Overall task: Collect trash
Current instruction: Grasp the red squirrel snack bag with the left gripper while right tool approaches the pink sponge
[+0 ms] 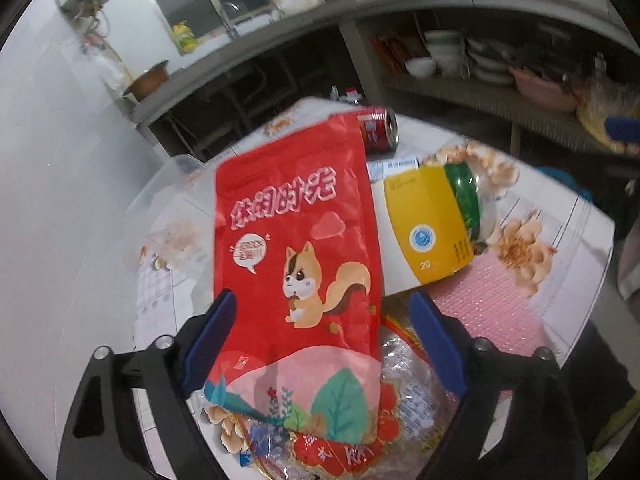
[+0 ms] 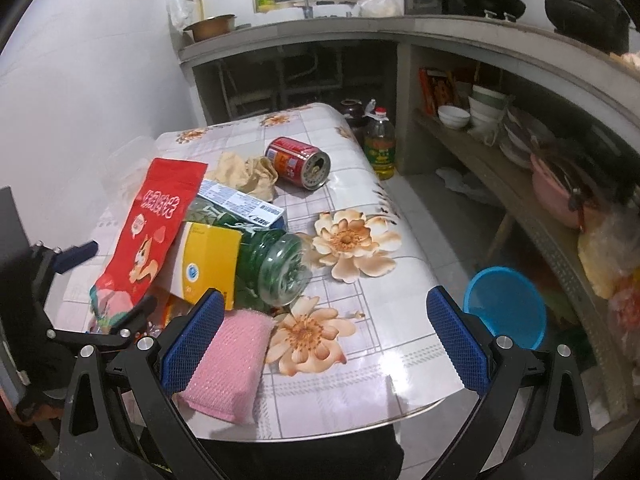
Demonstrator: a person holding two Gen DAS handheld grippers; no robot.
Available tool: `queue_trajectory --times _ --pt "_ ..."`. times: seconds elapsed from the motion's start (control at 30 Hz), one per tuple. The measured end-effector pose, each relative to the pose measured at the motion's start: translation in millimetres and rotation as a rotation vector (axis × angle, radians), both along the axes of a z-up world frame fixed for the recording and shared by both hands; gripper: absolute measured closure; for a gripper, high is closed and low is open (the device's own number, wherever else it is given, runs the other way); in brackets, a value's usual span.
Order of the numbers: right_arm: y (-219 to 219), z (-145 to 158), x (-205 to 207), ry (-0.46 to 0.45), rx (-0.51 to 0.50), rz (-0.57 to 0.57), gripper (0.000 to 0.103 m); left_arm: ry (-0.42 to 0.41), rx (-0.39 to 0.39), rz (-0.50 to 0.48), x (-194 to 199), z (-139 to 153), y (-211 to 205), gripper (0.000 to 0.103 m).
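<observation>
Now on the pickup step: left gripper (image 1: pixel 320 320) spread wide, red pouch (image 1: pixel 296 240) lying between its pads, unclamped. Right gripper (image 2: pixel 320 336) spread, empty, pink sponge (image 2: pixel 228 364) beside its left pad. Next: squeeze pouch, lift.

Red snack pouch (image 1: pixel 296 240): 休闲时光; yellow box (image 1: pixel 424 224): "20"

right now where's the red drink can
In the right wrist view the red metal drink can lies on its side at the far middle of the floral table, just right of the crumpled beige paper.
</observation>
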State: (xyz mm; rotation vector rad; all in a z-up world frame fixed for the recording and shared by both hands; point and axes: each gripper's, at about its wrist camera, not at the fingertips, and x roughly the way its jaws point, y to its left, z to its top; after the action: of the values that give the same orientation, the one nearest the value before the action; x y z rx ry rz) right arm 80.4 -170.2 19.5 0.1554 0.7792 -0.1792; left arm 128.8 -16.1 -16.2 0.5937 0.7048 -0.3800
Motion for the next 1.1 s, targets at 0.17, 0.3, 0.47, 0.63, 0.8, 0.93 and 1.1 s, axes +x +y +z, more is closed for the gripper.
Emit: queue_trajectory --times 0.17,0.3,0.47,0.63,0.8,0.93,1.1 --pt "-3.9 -2.8 7.0 0.014 0.008 -0.005 0.006 -0.007 0.074 -0.027 8.8 -9.4 -10.8 0.036" --pt "-7.0 -2.5 11.3 0.02 0.018 -0.007 0.006 -0.01 0.109 -0.034 12.8 -14.4 -13.8 0.053" --pt "-8.2 -1.7 12.6 0.021 0.019 -0.007 0.006 -0.029 0.12 -0.04 10.4 -13.4 -17.1 0.081" --pt "-6.7 1.3 13.3 0.017 0.019 0.002 0.006 -0.1 0.123 -0.044 1.8 -6.2 -15.6 0.095" --pt "-2.6 6.4 13.9 -0.004 0.019 0.022 0.006 -0.185 0.101 -0.01 -4.0 8.4 -5.3 0.102" --pt "3.8 12.1 15.3 -0.029 0.016 0.061 0.006 -0.25 0.042 0.049 -3.0 27.7 12.6 0.103" --pt "27.9 27.2 26.3 -0.098 -0.057 0.225 0.006 -0.344 -0.032 0.127 -2.2 52.2 35.6 0.103"
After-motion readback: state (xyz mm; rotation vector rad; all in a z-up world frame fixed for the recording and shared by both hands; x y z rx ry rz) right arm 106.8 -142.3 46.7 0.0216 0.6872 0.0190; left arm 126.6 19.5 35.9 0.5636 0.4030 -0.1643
